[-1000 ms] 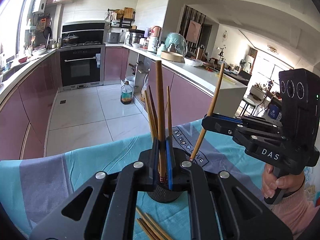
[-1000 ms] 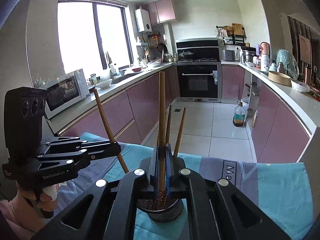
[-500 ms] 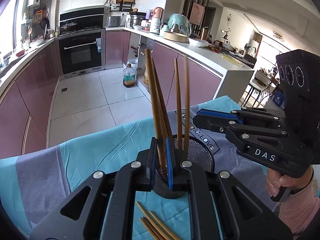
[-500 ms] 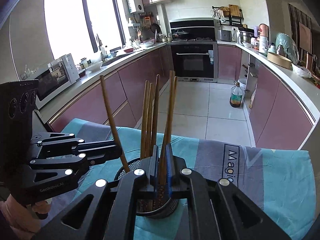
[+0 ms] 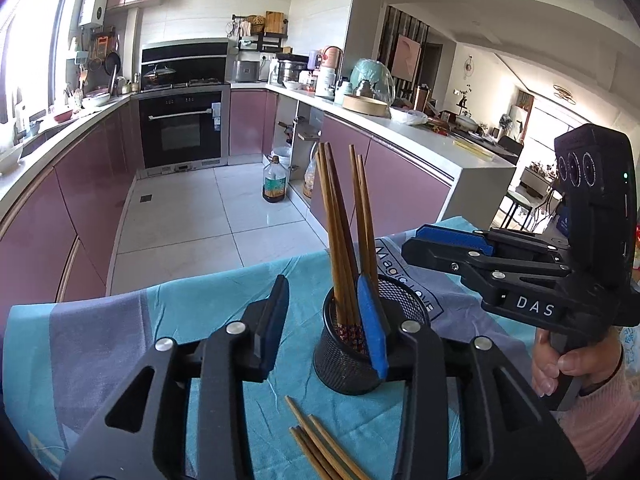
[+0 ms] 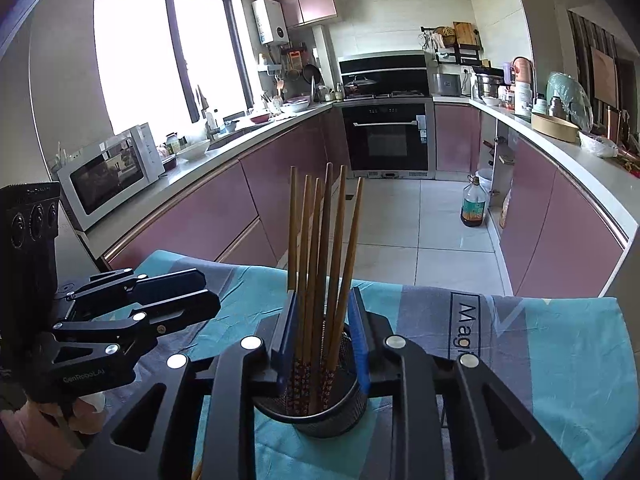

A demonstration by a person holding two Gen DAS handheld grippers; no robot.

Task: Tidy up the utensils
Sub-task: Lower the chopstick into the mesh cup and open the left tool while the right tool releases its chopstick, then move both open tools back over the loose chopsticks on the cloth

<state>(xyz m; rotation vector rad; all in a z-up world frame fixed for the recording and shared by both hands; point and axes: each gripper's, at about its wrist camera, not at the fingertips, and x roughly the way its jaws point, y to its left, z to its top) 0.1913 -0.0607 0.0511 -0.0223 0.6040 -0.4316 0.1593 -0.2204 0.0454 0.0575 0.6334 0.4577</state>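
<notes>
Slender wooden chopsticks [image 6: 320, 264] stand in a round black mesh cup [image 5: 404, 300].

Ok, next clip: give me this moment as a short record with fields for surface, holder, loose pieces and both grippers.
surface: blue and grey cloth over a table
holder: black mesh cup, upright on the cloth
in holder: wooden chopsticks, standing, patterned ends down
loose pieces: more chopsticks lying on the cloth in front of the cup
left gripper: jaws opening, nothing pressed between the pads
right gripper: jaws opening, chopsticks stand between the pads, not clamped
task status: loose chopsticks not yet in the cup
</notes>
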